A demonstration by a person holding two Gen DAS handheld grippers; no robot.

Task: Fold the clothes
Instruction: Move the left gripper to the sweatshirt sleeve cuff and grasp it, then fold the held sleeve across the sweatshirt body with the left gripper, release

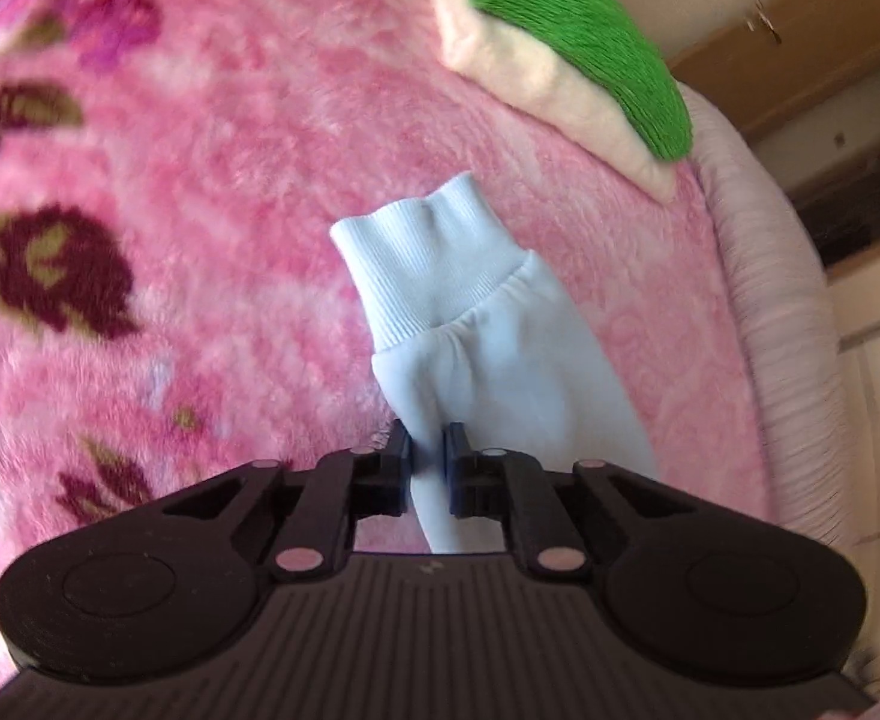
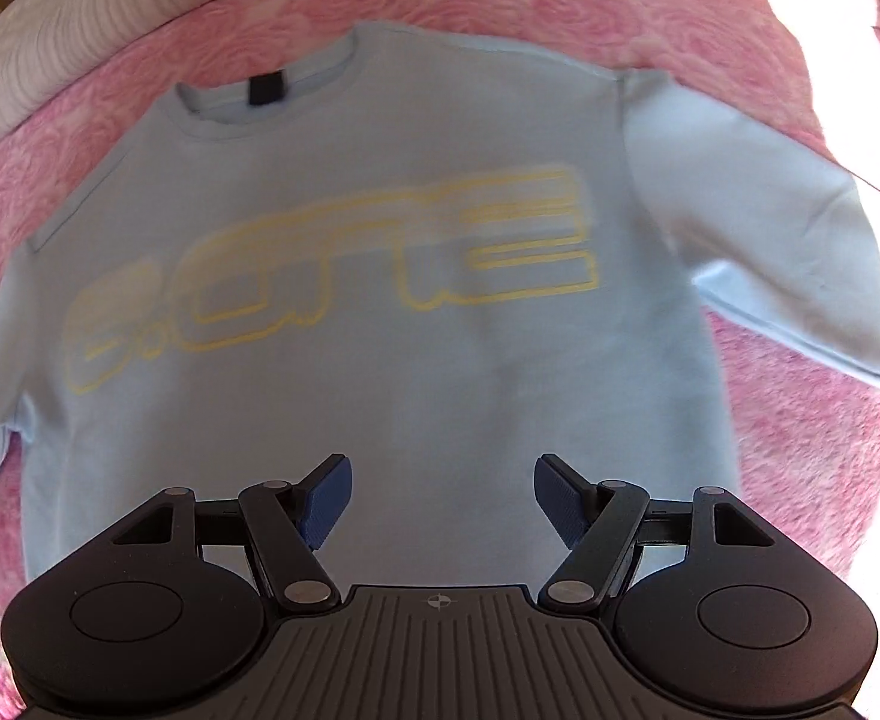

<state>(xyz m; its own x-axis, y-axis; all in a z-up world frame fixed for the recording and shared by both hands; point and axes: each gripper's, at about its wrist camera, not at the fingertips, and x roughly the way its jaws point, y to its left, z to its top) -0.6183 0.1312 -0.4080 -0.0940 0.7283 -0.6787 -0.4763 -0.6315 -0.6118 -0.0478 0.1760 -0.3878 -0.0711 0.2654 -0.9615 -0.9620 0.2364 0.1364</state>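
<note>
Left hand-held gripper (image 1: 428,450) pinches the sweatshirt (image 2: 380,300) sleeve (image 1: 469,324); right hand-held gripper (image 2: 442,501) hovers wide over the pink blanket (image 1: 230,210).

I see bright daylight from my upper right, blowing out the pink blanket (image 2: 847,60) to white there. Motion blur smears the yellow lettering (image 2: 332,276) and the blanket's dark flowers (image 1: 44,270). Both fisheye views bend strongly at the edges.
</note>
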